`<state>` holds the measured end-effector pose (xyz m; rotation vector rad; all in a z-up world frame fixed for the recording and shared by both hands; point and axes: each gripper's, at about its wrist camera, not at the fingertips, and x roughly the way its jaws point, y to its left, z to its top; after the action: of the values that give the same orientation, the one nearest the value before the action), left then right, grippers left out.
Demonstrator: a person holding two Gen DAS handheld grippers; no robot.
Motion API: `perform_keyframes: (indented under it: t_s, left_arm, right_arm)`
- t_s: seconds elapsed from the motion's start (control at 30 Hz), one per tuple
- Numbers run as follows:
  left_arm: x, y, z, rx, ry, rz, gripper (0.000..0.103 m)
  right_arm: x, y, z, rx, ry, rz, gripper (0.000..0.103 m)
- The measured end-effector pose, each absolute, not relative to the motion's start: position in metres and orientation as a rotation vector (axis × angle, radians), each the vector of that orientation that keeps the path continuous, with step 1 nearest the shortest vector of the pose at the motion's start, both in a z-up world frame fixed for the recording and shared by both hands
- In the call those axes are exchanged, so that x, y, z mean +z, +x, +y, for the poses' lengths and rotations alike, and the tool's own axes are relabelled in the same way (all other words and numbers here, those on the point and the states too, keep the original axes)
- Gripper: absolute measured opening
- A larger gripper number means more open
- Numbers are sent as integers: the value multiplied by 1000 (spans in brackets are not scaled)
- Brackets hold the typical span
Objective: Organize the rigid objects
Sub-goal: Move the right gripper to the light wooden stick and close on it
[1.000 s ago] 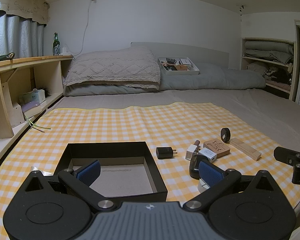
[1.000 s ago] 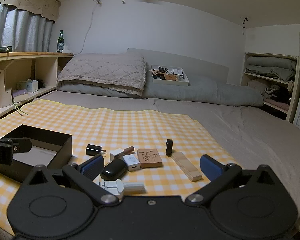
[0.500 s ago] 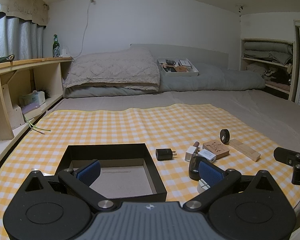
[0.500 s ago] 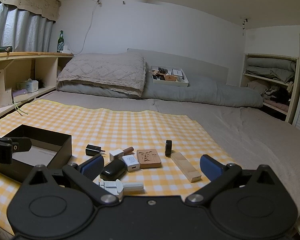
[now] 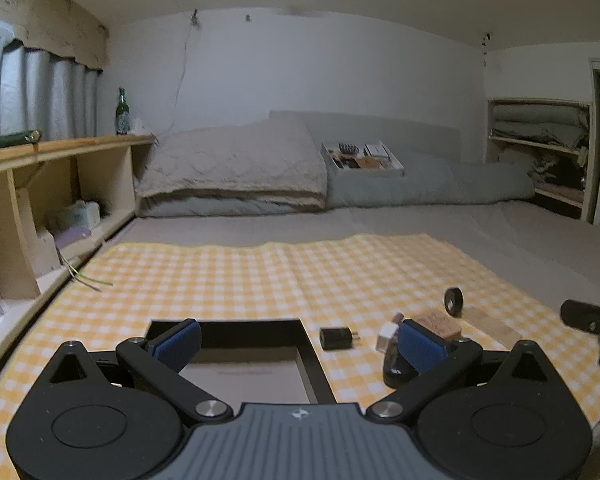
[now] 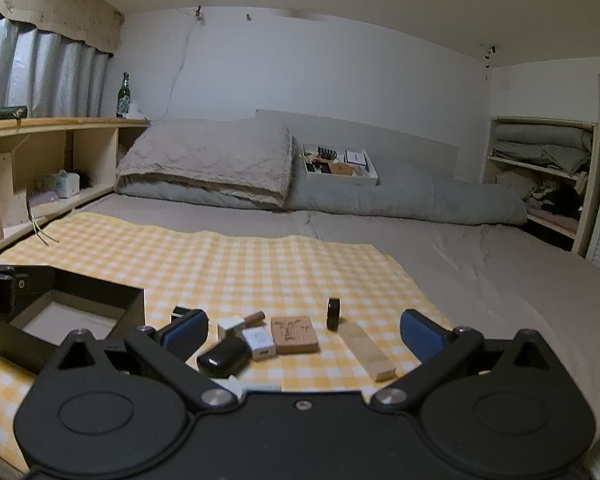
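A black box [image 5: 236,330] sits open and empty on the checked cloth [image 5: 260,272], probably as the bin for the loose items. They lie in a cluster just to its right, within reach of either tool, and none is in the box yet.

The left gripper [image 5: 296,344] hovers over the near edge of the box with its jaws wide and nothing between them. It seems to wait there as the receiving side. The right gripper [image 6: 302,330] hangs low over the cluster, jaws also wide and empty, and looks lined up for a first pick.

In the right wrist view the count runs to at least eight, one of each:
- a black plug [image 6: 180,313], partly hidden behind a finger
- a white tube with a brown cap [image 6: 240,321]
- a black case [image 6: 224,357]
- a white charger [image 6: 259,343]
- a carved block [image 6: 294,334]
- a black ring [image 6: 333,313], standing on edge
- a wood bar [image 6: 367,350]
- a white piece [image 6: 252,385] at the gripper's body, too hidden to identify

The items lie close together, some touching, so a single clean grasp calls for care.
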<state>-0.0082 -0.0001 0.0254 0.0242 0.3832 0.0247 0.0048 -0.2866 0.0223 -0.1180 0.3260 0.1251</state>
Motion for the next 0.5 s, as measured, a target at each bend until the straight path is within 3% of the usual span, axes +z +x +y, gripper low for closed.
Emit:
perform_keyframes:
  t_s: [0.5]
  left_arm:
    - [68, 12, 57, 68, 38, 441, 103]
  right_arm:
    - [81, 59, -317, 261, -157, 375, 103]
